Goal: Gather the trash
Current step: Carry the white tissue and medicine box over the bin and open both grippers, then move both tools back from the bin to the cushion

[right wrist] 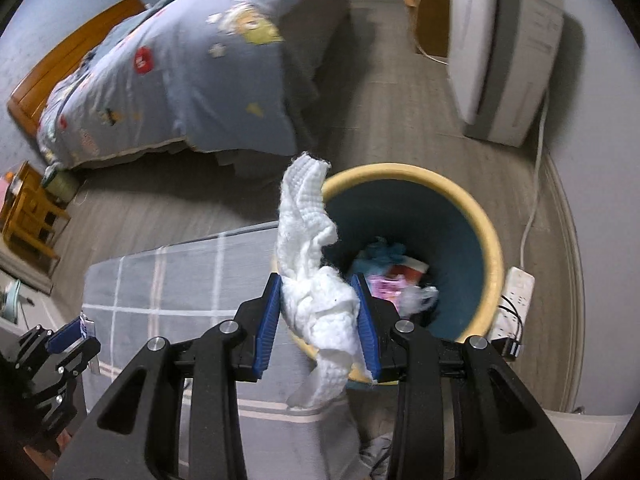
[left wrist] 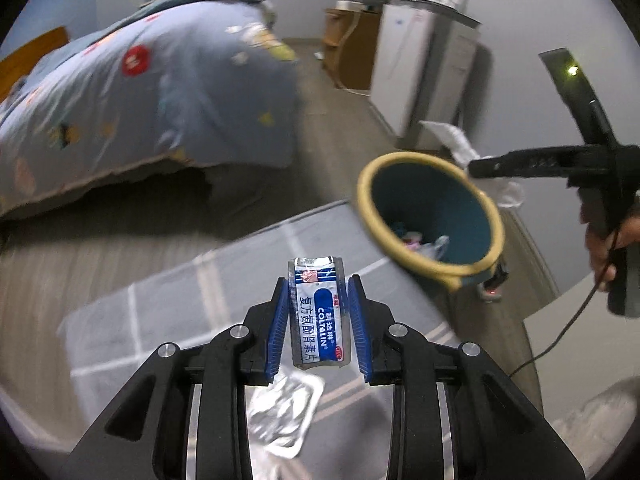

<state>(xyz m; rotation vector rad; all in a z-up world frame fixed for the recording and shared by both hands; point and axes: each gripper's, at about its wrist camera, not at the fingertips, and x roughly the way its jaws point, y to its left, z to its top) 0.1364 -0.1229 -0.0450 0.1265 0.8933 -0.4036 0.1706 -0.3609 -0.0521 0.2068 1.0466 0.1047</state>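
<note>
The right gripper [right wrist: 319, 312], clamped on a crumpled tissue [right wrist: 316, 280], hangs nearest the bin [right wrist: 486, 236], whose mouth opens at its one o'clock (trash already inside). The left gripper [left wrist: 319, 312] pinches a pill packet [left wrist: 318, 312] upright; the bin sits at its two o'clock.

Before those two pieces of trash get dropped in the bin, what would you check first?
1. Left hand-held gripper clamps the medicine packet: ok.
2. Right hand-held gripper clamps the white tissue: ok.
3. Bin open, with room inside: ok.
4. Tissue over the bin mouth: ok, about at its near rim.
5. Packet over the bin: not ok, it hangs over the grey rug.
6. Foil blister below picked up: not ok.
</note>
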